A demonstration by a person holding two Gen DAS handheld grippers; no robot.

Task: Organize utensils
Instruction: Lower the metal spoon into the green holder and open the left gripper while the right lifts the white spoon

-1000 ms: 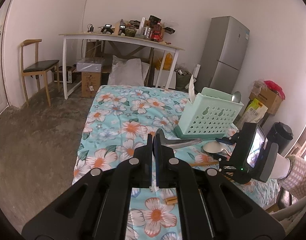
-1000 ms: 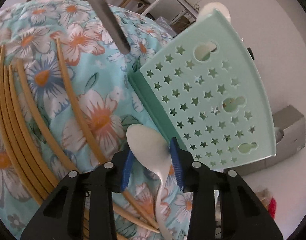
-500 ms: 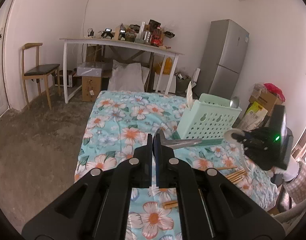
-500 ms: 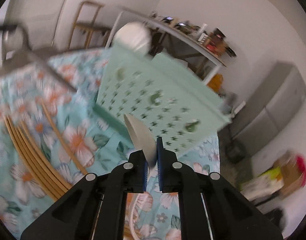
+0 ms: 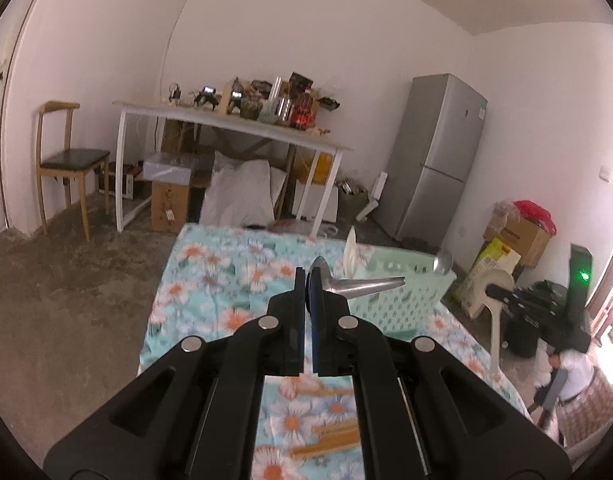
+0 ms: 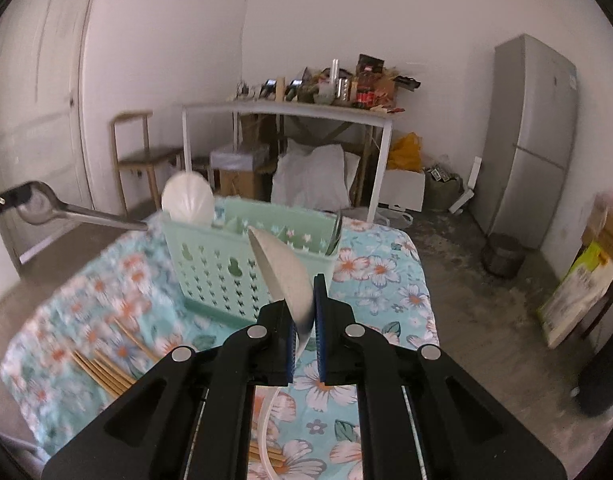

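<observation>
Table (image 6: 390, 256) with floral cloth carries mint basket (image 6: 226, 264), star-holed, already holding 1 white spoon (image 6: 188, 200) upright at its left corner plus a metal piece at right. Bamboo chopsticks (image 6: 106, 368) lie loose on the cloth, left of the basket. Right gripper (image 6: 304, 316) is clamped on white spoon bowl (image 6: 286, 276), edge-on, lifted near the basket front. Left gripper (image 5: 309, 280) is closed on a metal spoon (image 5: 358, 282), handle pointing at the basket. Step: carrying spoons to the basket. Next: bring each over the rim, handle down, then release.
</observation>
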